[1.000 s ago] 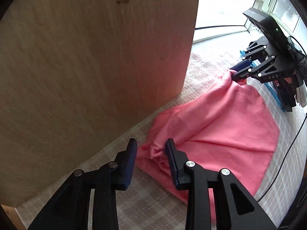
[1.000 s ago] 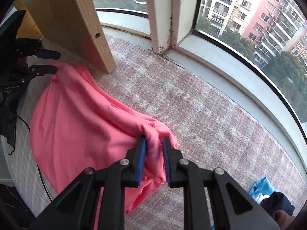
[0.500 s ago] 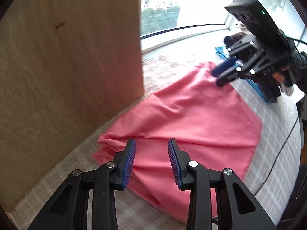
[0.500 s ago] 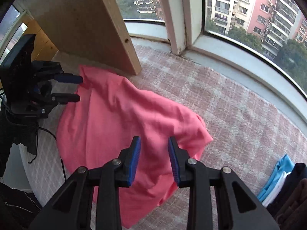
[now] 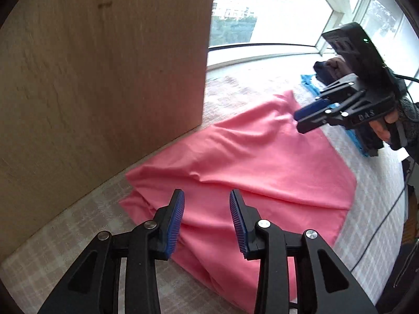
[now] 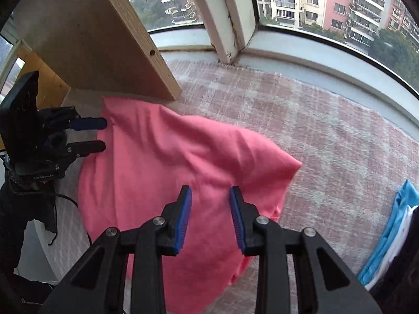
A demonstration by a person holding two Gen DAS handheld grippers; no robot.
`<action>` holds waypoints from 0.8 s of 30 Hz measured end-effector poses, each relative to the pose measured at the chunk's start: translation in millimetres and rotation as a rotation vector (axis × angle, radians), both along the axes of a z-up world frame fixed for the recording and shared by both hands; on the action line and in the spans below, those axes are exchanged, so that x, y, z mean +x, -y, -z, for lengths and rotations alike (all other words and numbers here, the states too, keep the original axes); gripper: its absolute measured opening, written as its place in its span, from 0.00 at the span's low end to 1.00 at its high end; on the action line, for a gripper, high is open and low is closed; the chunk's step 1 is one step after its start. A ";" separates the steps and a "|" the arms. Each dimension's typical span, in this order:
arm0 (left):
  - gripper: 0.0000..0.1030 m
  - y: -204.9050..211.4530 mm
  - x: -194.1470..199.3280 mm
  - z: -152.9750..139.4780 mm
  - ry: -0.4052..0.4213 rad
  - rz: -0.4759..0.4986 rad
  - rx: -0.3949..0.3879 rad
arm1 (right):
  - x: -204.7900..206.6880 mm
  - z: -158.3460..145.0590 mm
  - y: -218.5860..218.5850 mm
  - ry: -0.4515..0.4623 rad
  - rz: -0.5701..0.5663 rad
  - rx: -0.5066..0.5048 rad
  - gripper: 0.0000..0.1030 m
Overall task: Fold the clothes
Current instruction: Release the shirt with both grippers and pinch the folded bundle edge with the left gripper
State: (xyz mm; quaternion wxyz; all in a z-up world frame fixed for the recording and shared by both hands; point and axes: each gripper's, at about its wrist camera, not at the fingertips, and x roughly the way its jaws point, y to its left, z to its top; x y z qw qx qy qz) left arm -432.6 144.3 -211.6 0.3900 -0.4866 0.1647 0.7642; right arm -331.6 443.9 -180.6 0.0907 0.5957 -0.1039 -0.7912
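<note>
Smoothing the pink garment [image 5: 262, 162] at frame centre comes next: both the left gripper [image 5: 207, 217] and right gripper [image 6: 210, 214] hover jaws apart, holding nothing, so regrip its lower corners evenly.

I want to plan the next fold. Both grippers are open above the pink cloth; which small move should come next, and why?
Probably lower the left gripper onto the near edge of the pink cloth and pinch it. The cloth lies spread on the checked mat but still wrinkled, with loose folds bunched under the left fingers. The right gripper hangs open above it, gripping nothing.
</note>
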 end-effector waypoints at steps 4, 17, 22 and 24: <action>0.31 17.4 9.8 2.0 -0.103 -0.099 -0.095 | 10.4 -11.5 4.1 -0.057 0.015 0.096 0.29; 0.34 32.3 138.1 -8.7 -0.029 0.164 -0.056 | 98.9 -22.9 38.1 -0.075 -0.042 0.118 0.31; 0.34 71.1 120.7 -3.9 0.060 0.022 -0.025 | 146.2 -7.4 19.9 -0.056 0.076 0.072 0.34; 0.35 69.6 121.1 -4.4 0.066 0.018 -0.006 | 155.7 -2.5 19.6 -0.050 0.086 0.055 0.34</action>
